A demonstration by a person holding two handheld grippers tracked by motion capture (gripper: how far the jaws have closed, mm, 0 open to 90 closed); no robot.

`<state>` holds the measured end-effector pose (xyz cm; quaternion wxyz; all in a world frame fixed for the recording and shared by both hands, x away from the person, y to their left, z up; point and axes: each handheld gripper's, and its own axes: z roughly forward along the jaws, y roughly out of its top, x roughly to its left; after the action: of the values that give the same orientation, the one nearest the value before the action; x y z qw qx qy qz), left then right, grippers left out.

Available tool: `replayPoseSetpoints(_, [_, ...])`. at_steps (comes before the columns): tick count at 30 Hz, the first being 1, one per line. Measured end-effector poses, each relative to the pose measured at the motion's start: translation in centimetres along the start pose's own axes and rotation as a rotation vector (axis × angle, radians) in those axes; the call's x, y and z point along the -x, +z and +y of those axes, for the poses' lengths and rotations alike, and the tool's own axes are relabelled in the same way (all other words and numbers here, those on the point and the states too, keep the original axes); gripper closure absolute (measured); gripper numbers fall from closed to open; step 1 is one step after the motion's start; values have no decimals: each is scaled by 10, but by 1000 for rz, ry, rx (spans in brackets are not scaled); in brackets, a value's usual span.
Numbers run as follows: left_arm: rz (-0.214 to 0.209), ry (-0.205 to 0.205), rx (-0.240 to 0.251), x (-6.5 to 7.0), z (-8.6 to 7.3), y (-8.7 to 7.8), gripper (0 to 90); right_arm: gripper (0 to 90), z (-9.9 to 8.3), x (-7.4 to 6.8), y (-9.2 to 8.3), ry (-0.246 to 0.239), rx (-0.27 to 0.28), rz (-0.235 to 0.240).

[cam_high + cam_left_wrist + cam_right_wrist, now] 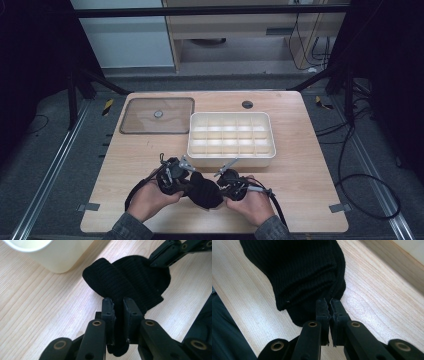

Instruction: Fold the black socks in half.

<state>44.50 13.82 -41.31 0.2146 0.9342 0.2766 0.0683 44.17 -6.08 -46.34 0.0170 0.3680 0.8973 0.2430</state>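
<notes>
While both tongs [118,305] [329,305] clamp it, the black sock [204,190] apparently lies between them.

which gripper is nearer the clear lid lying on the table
Left. The left gripper sits below and slightly right of the clear lid, clamped on the black sock. The right gripper grips the sock's other side, farther right, in front of the white tray.

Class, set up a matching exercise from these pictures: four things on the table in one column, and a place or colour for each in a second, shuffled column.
1 black knitted cloth
2 white divided tray
3 clear lid
4 dark round grommet

a far left of the table
b between the two grippers
c far edge, behind the tray
d middle of the table

Pairs: 1b, 2d, 3a, 4c
</notes>
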Motion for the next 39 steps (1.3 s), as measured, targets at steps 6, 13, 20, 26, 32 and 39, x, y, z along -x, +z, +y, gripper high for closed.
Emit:
replayPoseSetpoints(6, [-5,10,-1,5,4,4,801,865,0,0,-1,-2,11,2])
replayPoseSetpoints(13, [-23,1,23,10,9,6,800,865,0,0,0,1,13,4])
replayPoseSetpoints(20, [-38,7,19,13,12,10,799,863,-3,3,0,23,22,6])
replayPoseSetpoints(26, [-45,21,13,17,16,15,796,862,-4,4,0,32,25,8])
replayPoseSetpoints(32, [-57,5,26,18,17,17,790,849,-7,7,0,44,32,9])
replayPoseSetpoints(39, [-95,-25,60,19,18,20,771,835,-9,9,2,77,40,15])
